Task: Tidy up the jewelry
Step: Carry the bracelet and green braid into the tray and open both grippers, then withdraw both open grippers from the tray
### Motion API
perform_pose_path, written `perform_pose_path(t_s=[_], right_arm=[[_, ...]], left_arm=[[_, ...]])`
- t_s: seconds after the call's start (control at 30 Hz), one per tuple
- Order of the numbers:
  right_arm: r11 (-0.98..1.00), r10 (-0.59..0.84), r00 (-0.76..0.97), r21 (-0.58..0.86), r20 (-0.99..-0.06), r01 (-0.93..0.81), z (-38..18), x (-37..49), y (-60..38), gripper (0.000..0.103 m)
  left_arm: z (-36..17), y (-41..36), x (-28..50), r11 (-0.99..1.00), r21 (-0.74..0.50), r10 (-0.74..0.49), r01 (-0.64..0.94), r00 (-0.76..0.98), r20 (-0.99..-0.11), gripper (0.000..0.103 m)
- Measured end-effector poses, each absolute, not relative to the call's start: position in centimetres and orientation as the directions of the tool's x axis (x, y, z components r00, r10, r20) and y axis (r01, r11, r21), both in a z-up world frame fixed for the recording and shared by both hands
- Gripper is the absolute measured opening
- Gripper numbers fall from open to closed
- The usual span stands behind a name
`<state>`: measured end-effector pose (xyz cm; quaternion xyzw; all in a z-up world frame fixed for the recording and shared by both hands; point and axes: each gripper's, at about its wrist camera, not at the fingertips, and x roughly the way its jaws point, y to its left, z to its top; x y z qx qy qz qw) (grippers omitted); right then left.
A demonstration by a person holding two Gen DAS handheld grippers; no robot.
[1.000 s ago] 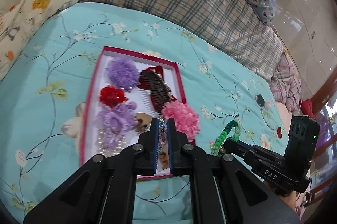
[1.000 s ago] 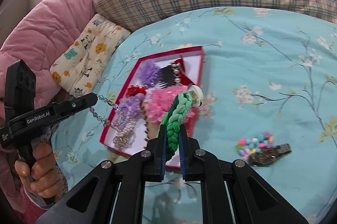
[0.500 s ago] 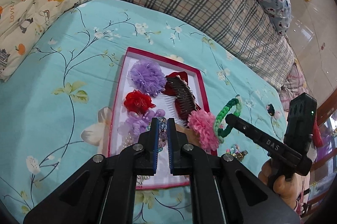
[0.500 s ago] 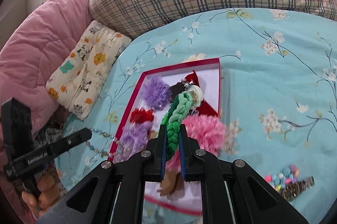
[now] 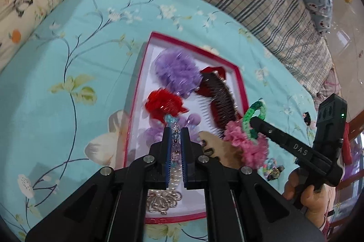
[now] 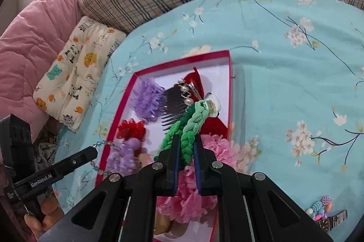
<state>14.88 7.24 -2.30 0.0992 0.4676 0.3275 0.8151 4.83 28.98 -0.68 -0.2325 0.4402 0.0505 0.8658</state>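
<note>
Hand-held gripper, left [image 5: 175, 136]: clenched on a beaded bracelet [image 5: 174, 128], lower centre of its view, over the red-rimmed tray [image 5: 241, 91] on the bed [image 5: 68, 55]. Hand-held gripper, right [image 6: 184, 146]: clenched on a green braided bracelet [image 6: 191, 126], centre frame, above the same tray. Tray contents: purple pompom [image 5: 175, 70], red flower [image 5: 163, 104], dark comb [image 5: 221, 100], pink pompom [image 5: 245, 144]. Step judged: carrying both pieces to the tray. Next move would call for lowering each into a bare patch, then releasing.
</note>
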Motion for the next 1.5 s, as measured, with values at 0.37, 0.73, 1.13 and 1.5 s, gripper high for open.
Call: perform_pose_path(t_s=[0.37, 0.73, 1.13, 1.5], right_arm=[[0.785, 0.595, 0.335, 0.441, -0.730, -0.435, -3.6, 15.0, 7.7, 0.018], [0.792, 0.584, 0.350, 0.422, -0.732, -0.441, -2.8, 14.4, 7.4, 0.035], [0.789, 0.588, 0.350, 0.423, -0.729, -0.445, -2.5, 14.1, 7.4, 0.036], [0.784, 0.597, 0.354, 0.430, -0.719, -0.448, -2.1, 13.4, 6.9, 0.045]], left_arm=[[-2.3, 28.9, 4.8, 0.894, -0.328, -0.104, -0.304, 0.572, -0.813, 0.006], [-2.6, 28.9, 4.5, 0.896, -0.314, -0.095, -0.314, 0.554, -0.827, 0.006], [-2.5, 28.8, 4.6, 0.897, -0.316, -0.106, -0.310, 0.544, -0.832, 0.013], [-2.2, 28.3, 4.3, 0.903, -0.304, -0.096, -0.303, 0.548, -0.831, 0.044]])
